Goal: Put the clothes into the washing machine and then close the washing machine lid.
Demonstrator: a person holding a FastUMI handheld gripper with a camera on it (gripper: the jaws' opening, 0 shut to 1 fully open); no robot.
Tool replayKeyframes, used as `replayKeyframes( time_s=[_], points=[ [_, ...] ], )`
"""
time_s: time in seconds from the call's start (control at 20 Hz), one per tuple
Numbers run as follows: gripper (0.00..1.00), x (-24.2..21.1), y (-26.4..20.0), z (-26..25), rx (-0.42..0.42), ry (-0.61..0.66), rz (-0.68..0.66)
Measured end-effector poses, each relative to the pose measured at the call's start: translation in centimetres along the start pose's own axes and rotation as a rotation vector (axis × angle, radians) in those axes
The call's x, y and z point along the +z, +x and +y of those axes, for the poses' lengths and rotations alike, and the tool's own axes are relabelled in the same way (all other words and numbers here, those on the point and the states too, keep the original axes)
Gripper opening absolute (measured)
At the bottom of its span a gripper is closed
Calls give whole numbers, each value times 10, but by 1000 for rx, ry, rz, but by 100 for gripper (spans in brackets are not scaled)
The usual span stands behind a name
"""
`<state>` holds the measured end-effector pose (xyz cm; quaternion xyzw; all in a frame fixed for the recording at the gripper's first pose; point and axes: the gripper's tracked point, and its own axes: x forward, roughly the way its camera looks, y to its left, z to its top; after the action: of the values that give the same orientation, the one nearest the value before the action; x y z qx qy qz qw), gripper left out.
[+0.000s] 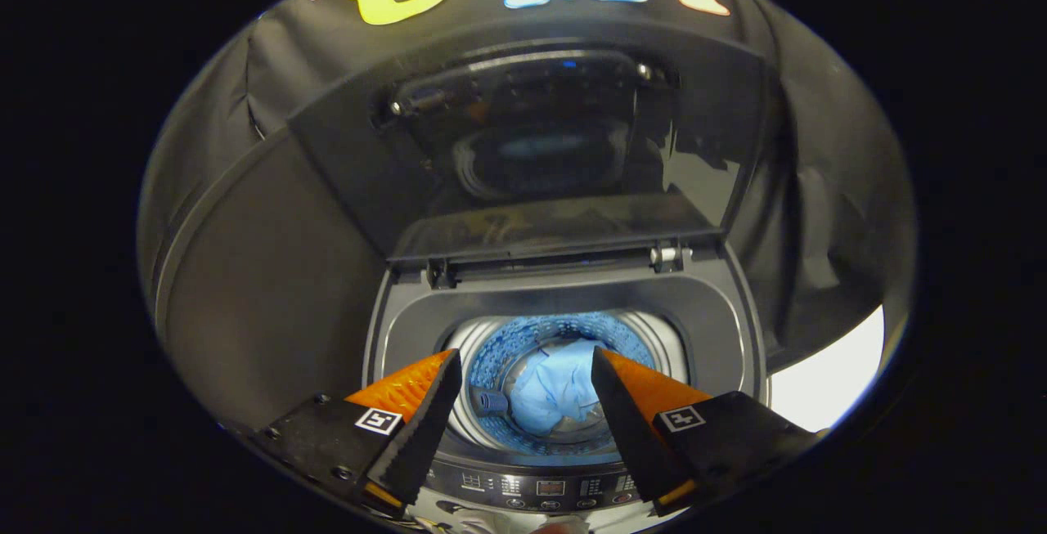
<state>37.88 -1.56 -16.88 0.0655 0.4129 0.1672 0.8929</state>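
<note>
Two fingers of the gripper (523,370) spread wide apart, holding nothing, poised above the control panel (544,489) at the front edge of the washing machine (564,293). Just beyond and between the fingertips, down in the perforated drum (536,336), a light blue piece of clothes (556,391), bunched up and lying at the bottom. Farther back, the washing machine lid (532,141) raised upright on its hinges, dark glass facing forward. Behind that, black cloth wall (237,272).
</note>
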Motion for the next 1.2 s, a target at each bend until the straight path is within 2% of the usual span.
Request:
replayKeyframes(
  time_s=[0.55, 0.7, 0.95, 1.2],
  points=[
    [98, 138, -100, 32, 82, -49, -249],
    [98, 175, -114, 44, 95, -76, -312],
    [98, 214, -95, 45, 91, -56, -334],
    [98, 239, -52, 41, 39, -57, -277]
  ],
)
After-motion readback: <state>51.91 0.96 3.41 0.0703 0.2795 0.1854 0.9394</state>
